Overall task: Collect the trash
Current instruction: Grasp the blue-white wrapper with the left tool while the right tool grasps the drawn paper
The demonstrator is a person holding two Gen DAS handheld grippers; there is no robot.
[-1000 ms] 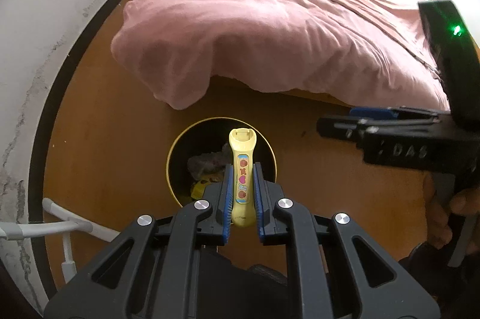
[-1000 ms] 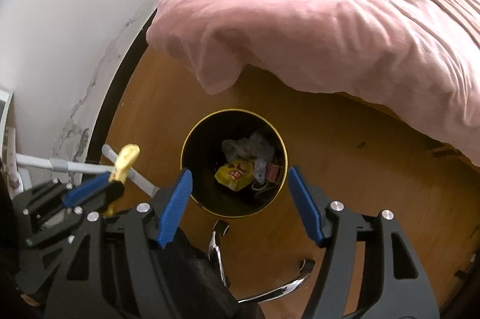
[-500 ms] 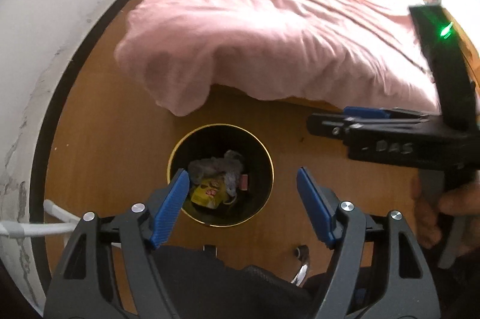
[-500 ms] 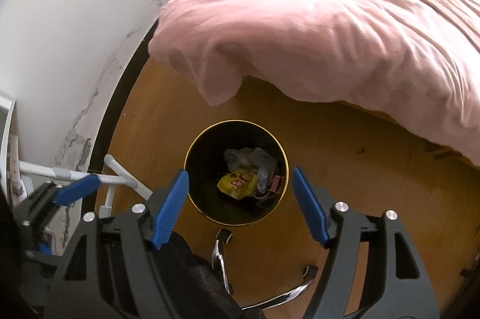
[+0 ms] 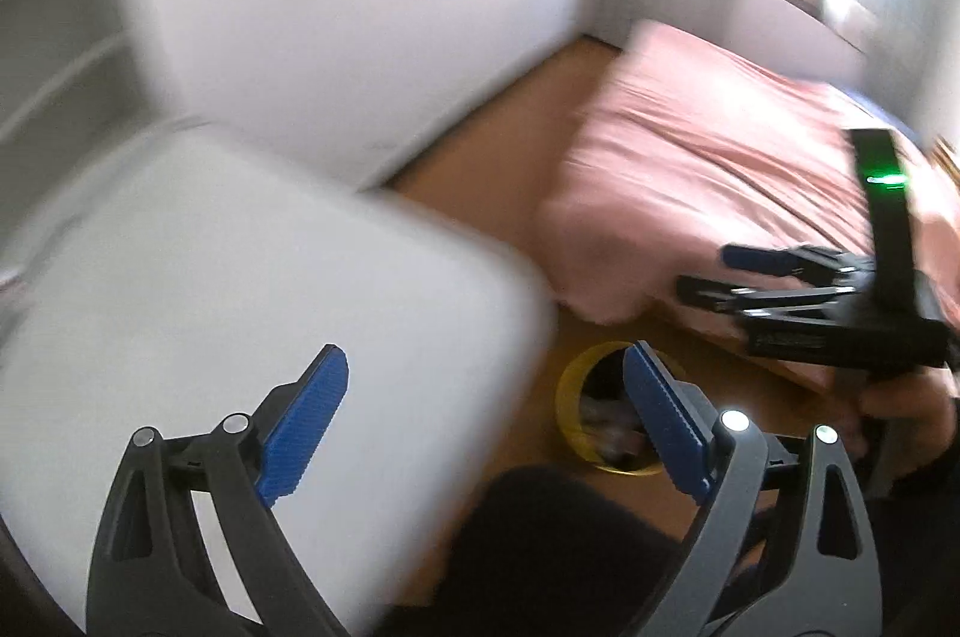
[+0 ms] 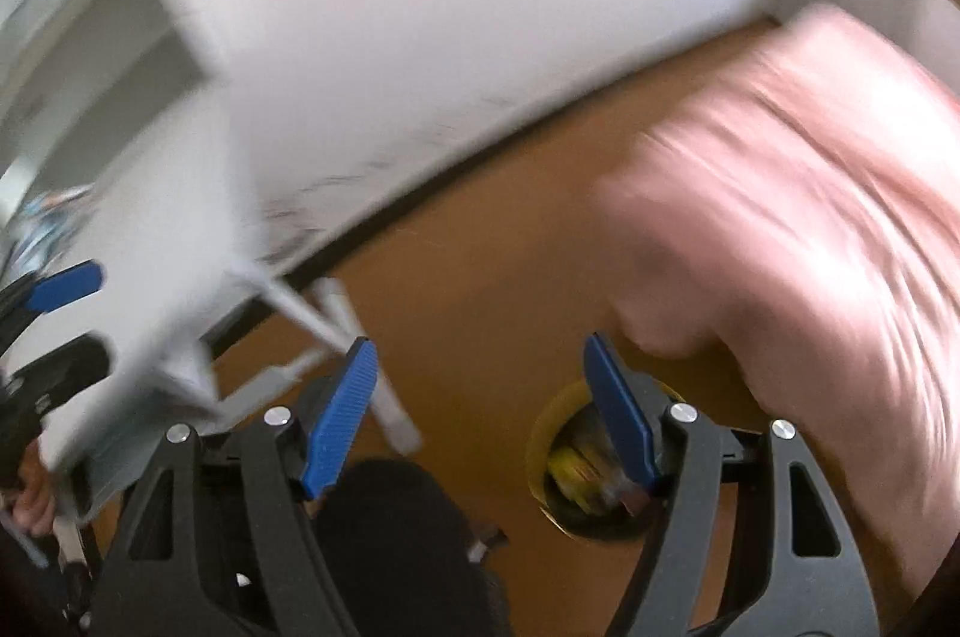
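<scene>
Yellow-rimmed trash bin (image 5: 570, 397) behind left hand-held gripper (image 5: 486, 391), jaws opening, empty.

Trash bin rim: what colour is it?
Yellow. The trash bin rim is yellow around a dark inside; the left wrist view shows it best, though blurred.

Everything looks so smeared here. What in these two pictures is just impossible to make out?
- Bin contents: left wrist view, blurred and partly behind a blue finger of the left gripper, whose jaws are opening, empty.
- Bin in the right wrist view: something yellow inside, smeared, unreadable.
- White desk top: blur hides anything on it.
- Shelf items: cut by the edge, smeared.
</scene>
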